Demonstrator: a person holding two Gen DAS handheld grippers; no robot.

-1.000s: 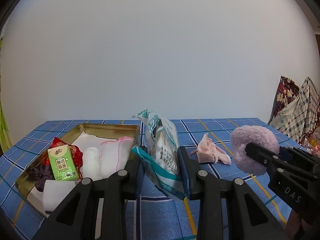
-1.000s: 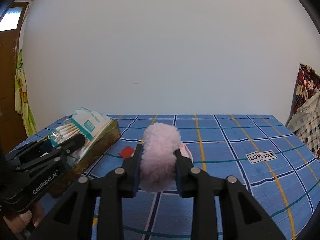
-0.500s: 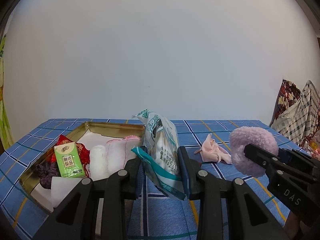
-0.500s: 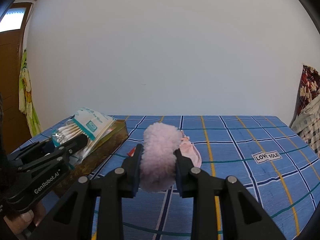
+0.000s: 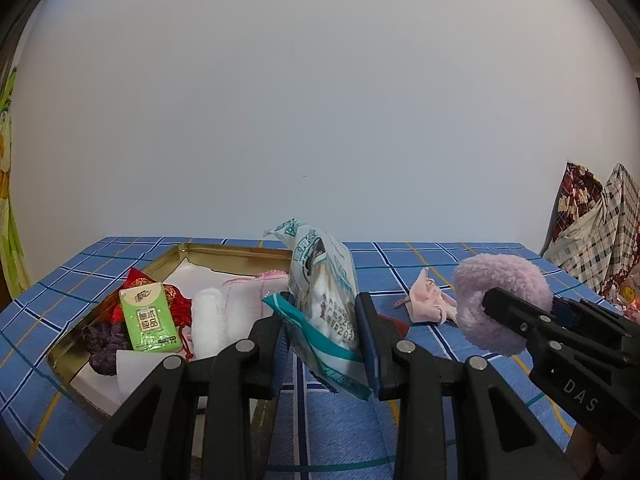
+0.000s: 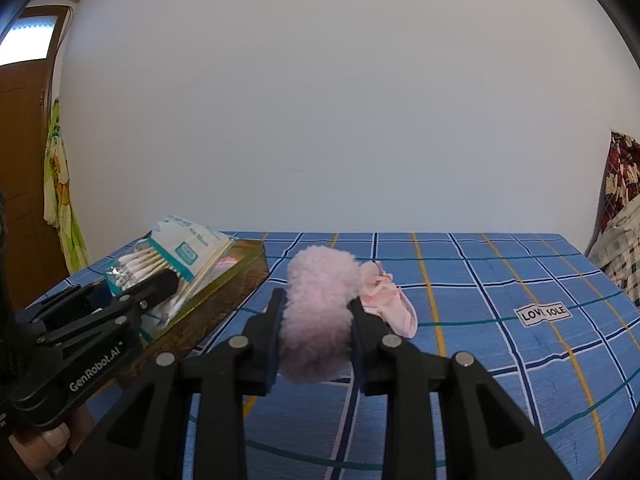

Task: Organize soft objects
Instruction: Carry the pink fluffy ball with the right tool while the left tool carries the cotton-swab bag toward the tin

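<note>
My left gripper (image 5: 322,312) is shut on a white and teal pack of cotton swabs (image 5: 326,300), held upright just right of a gold metal tin (image 5: 236,251). The same pack (image 6: 176,256) appears at the left of the right wrist view, over the tin (image 6: 236,276). My right gripper (image 6: 318,308) is shut on a fluffy pink scrunchie (image 6: 318,316), which also shows at the right of the left wrist view as the scrunchie (image 5: 500,300). A pink sock (image 5: 430,304) lies crumpled on the blue checked cloth behind both; the sock (image 6: 386,300) sits just beyond the scrunchie.
The tin holds a green tissue pack (image 5: 148,318), a red pouch (image 5: 176,300), a purple scrunchie (image 5: 102,344) and white towels (image 5: 224,308). A "LOVE SOLE" label (image 6: 542,314) lies on the cloth at right. Patterned fabric (image 5: 592,224) hangs beyond the table's right edge.
The view of the left gripper has shifted slightly, so the tin sits a little more to the right. Both grips are unchanged.
</note>
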